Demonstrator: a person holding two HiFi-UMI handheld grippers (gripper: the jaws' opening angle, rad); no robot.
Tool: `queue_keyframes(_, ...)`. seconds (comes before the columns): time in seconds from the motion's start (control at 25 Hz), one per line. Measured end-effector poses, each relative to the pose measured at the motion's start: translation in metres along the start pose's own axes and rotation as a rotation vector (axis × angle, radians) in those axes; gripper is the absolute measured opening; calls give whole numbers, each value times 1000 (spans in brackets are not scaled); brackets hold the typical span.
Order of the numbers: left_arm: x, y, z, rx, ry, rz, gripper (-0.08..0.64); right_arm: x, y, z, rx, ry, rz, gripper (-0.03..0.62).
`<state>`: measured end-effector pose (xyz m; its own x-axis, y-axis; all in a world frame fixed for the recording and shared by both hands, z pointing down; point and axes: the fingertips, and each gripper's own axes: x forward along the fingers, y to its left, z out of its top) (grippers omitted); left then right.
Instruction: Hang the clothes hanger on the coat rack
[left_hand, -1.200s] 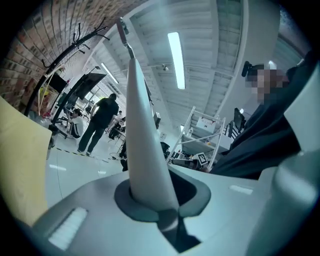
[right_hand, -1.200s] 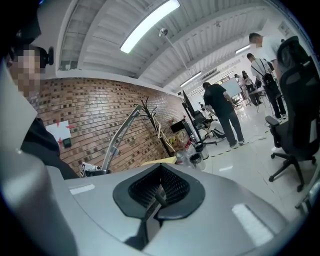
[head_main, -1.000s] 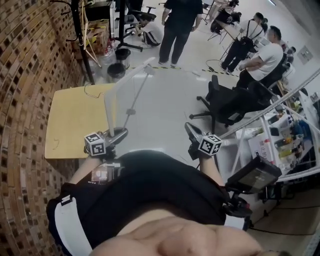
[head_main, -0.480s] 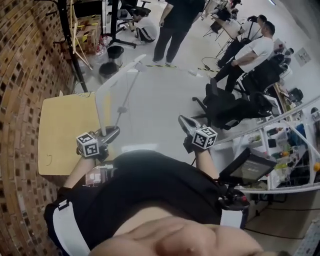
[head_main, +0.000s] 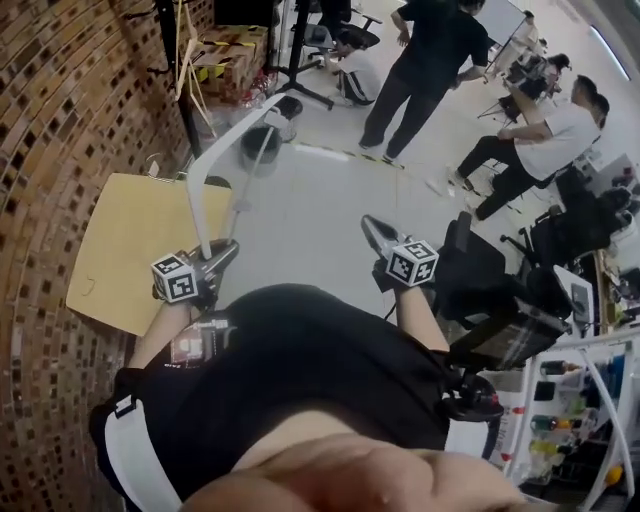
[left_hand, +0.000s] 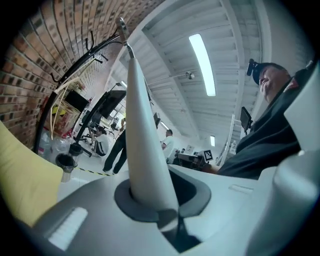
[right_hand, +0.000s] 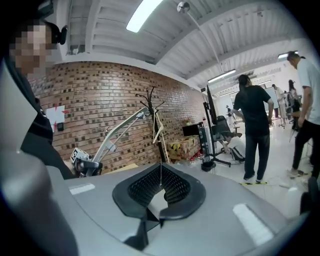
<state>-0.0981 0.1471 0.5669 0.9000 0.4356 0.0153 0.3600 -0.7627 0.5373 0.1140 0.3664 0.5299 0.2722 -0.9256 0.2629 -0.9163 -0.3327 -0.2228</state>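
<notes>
Both grippers swing toward the black metal coat rack (head_main: 182, 95), now at eleven o'clock. I keep the left gripper (left_hand: 165, 200) clamped on the white plastic clothes hanger (left_hand: 145, 140), which stands up at twelve o'clock, not yet hung. The right gripper (right_hand: 160, 187) is closed and empty.

The hanger (left_hand: 145, 150) stands between the left gripper's (head_main: 226, 250) fingers and reaches up ahead of them. The table (head_main: 125, 235) lies left of them, against the wall (head_main: 60, 120). The rack (head_main: 181, 88) stands beyond the fingertips. The right gripper (head_main: 369, 224) is well to the right.
</notes>
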Motion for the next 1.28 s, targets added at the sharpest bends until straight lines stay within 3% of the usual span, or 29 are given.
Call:
queue_keyframes(0.12, 38, -3, 10, 1, -31, 40, 31, 7, -36, 15, -31, 16, 40, 23)
queue_keyframes(0.28, 81, -5, 16, -5, -15, 23, 31, 19, -75, 17, -14, 34, 58, 23)
queue_keyframes(0.48, 132, 25, 36, 5, 21, 4, 31, 47, -117, 23, 5, 42, 56, 23)
queue_keyframes(0.64, 173, 77, 59, 21, 6, -84, 31, 87, -150, 33, -11, 56, 7, 23)
queue_keyframes(1.0, 241, 203, 153, 70, 76, -217, 31, 195, -208, 115, -20, -8, -108, 23)
queue_keyframes(1.12, 254, 239, 183, 89, 79, -219, 31, 238, -215, 127, -16, 0, -83, 23)
queue_keyframes(1.28, 268, 272, 202, 44, 39, -172, 31, 276, -236, 132, -27, 53, -32, 23)
